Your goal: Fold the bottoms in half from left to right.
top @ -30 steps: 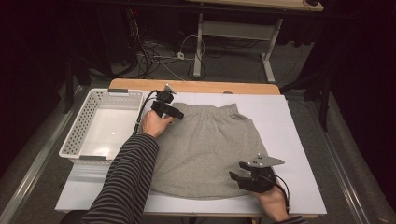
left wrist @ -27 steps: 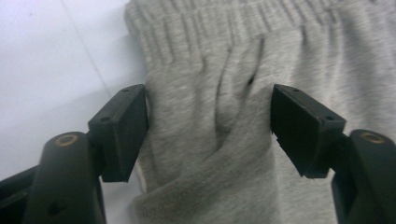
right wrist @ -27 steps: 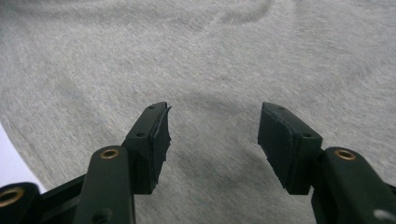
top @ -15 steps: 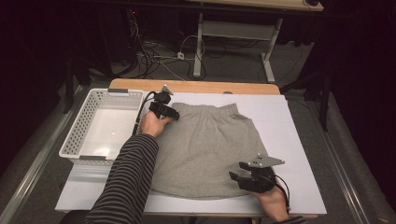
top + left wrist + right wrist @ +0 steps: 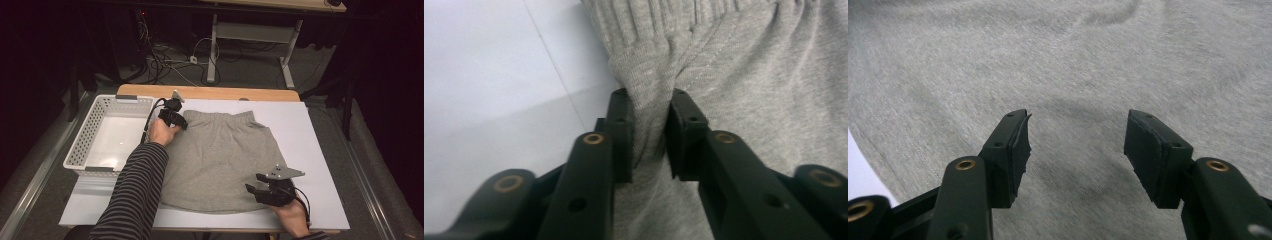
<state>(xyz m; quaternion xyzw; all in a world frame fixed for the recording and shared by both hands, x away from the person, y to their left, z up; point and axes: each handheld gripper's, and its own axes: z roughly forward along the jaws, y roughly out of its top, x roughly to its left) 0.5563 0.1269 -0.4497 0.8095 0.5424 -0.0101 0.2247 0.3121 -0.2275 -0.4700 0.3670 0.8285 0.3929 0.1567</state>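
A grey skirt (image 5: 220, 160) is spread flat on the white tabletop (image 5: 320, 145), its ribbed waistband (image 5: 220, 116) toward the far edge and its hem toward the person. A white slotted basket (image 5: 80, 150) stands just beside the skirt's left side.

The left gripper (image 5: 176, 119) is set at the waistband's left corner, held by a hand in a striped sleeve (image 5: 135, 195). In the left gripper view the jaws have just been closing, and a bunched fold of the waistband corner (image 5: 649, 100) is pinched between the pads (fabric puckered into a ridge above them, white tabletop seen to the left).

The right gripper (image 5: 257, 190) is seen near the skirt's hem on the right side, a grey three-cornered plate on top of it. In the right gripper view its jaws are spread, with a clear gap between the pads (image 5: 1018, 145); flat grey fabric (image 5: 1078, 75) lies beneath and between them, and nothing is gripped. Whether the pad tips touch the cloth cannot be told. A sliver of white tabletop is visible at that view's lower left.
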